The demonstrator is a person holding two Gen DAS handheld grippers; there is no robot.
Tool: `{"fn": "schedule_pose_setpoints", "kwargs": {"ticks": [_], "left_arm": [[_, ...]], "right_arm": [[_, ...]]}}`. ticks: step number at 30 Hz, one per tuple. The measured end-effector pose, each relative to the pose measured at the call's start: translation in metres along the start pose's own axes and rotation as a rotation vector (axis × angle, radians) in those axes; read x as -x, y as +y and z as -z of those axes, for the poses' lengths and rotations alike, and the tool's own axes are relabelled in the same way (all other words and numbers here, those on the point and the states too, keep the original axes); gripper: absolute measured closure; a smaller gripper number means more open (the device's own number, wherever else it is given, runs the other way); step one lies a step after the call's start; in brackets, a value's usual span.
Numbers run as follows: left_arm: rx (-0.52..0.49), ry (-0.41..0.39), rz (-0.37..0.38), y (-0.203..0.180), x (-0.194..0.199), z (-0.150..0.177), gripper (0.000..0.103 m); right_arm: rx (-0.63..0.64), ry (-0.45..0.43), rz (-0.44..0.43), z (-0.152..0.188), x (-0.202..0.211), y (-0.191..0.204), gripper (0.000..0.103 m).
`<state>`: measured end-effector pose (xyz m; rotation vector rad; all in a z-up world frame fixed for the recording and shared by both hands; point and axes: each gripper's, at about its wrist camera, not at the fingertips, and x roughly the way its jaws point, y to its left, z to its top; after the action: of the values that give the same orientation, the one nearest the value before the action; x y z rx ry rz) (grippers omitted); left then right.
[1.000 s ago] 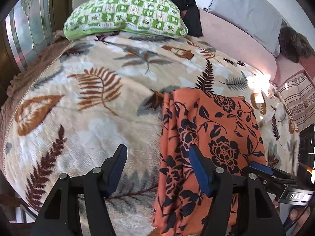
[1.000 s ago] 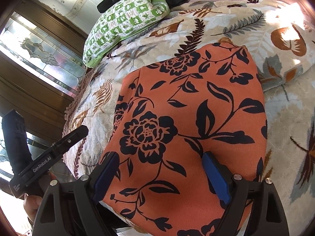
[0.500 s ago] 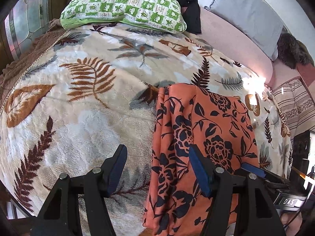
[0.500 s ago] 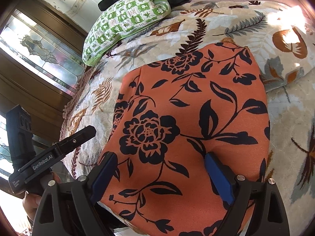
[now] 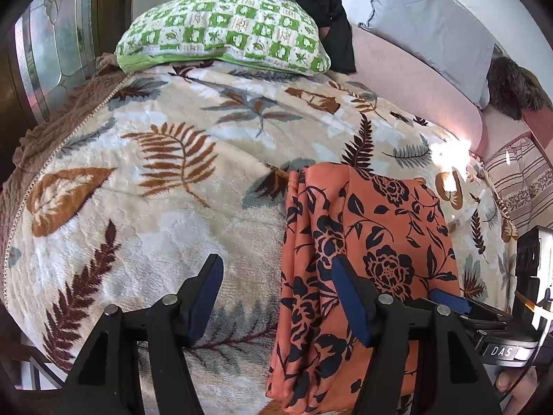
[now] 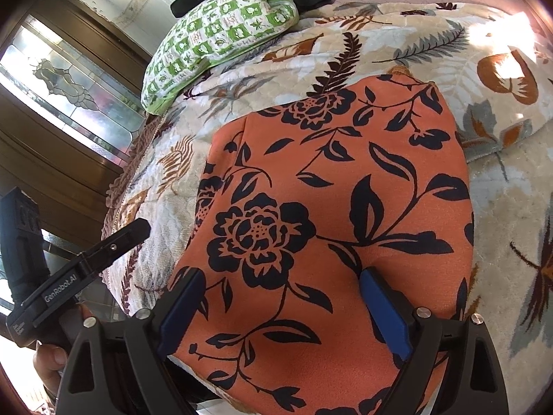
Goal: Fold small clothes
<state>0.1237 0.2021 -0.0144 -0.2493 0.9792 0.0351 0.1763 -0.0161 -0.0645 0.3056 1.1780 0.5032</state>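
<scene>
Both tongs gape wide over an orange floral cloth on a leaf-print blanket.

In the left wrist view the left gripper (image 5: 276, 297) sits at the bottom centre, its blue pads far apart and gripping nothing; the left pad is over the blanket (image 5: 145, 180), the right pad over the cloth (image 5: 373, 235), which runs from the middle down to the lower right, its left edge bunched in folds. In the right wrist view the right gripper (image 6: 283, 307) is at the bottom, also spread wide and empty, with the cloth (image 6: 331, 200) lying flat and filling the centre between and beyond its pads. A green checked pillow (image 5: 224, 38) lies at the upper centre, a black garment (image 5: 311, 0) behind it, a grey pillow (image 5: 432, 27) at the upper right.
</scene>
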Motion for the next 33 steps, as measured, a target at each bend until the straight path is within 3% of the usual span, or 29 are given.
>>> {"fn": "schedule_pose_setpoints", "kwargs": {"ticks": [25, 30, 33], "left_arm": [[-0.001, -0.038, -0.006, 0.003, 0.011, -0.001, 0.037], [0.072, 0.031, 0.048, 0.021, -0.005, 0.005, 0.035], [0.111, 0.088, 0.068, 0.034, -0.016, 0.014, 0.035]], "right_arm": [[0.003, -0.002, 0.027, 0.000, -0.005, 0.007, 0.006], [0.002, -0.014, 0.012, 0.000, -0.001, 0.006, 0.006], [-0.062, -0.101, -0.077, 0.001, 0.025, -0.009, 0.006]]}}
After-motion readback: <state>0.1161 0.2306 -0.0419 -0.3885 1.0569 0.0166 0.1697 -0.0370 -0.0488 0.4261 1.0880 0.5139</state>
